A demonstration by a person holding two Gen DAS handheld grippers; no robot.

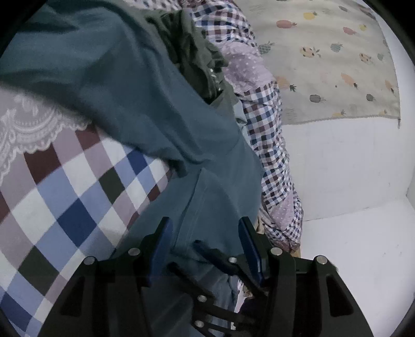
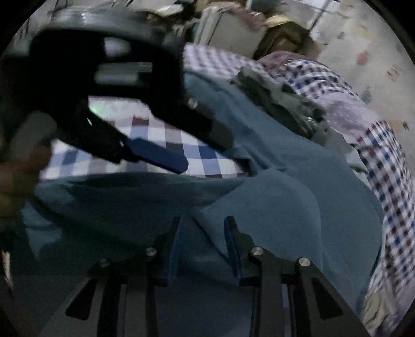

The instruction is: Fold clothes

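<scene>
A teal garment (image 1: 135, 85) lies over a checked cloth (image 1: 67, 197); it also fills the right wrist view (image 2: 272, 186). My left gripper (image 1: 205, 225) is open, its blue pads either side of a fold of the teal cloth. It shows from outside in the right wrist view (image 2: 160, 155), above the checked cloth (image 2: 166, 137). My right gripper (image 2: 203, 225) has its jaws a moderate way apart, with a ridge of teal cloth between them; I cannot tell whether it pinches it.
A dark green garment (image 1: 192, 46) and a small-checked shirt (image 1: 269, 145) lie beside the teal one. A fruit-print cloth (image 1: 332, 62) covers the far surface. A white surface (image 1: 350, 233) is at the right. Clutter stands at the back (image 2: 233, 23).
</scene>
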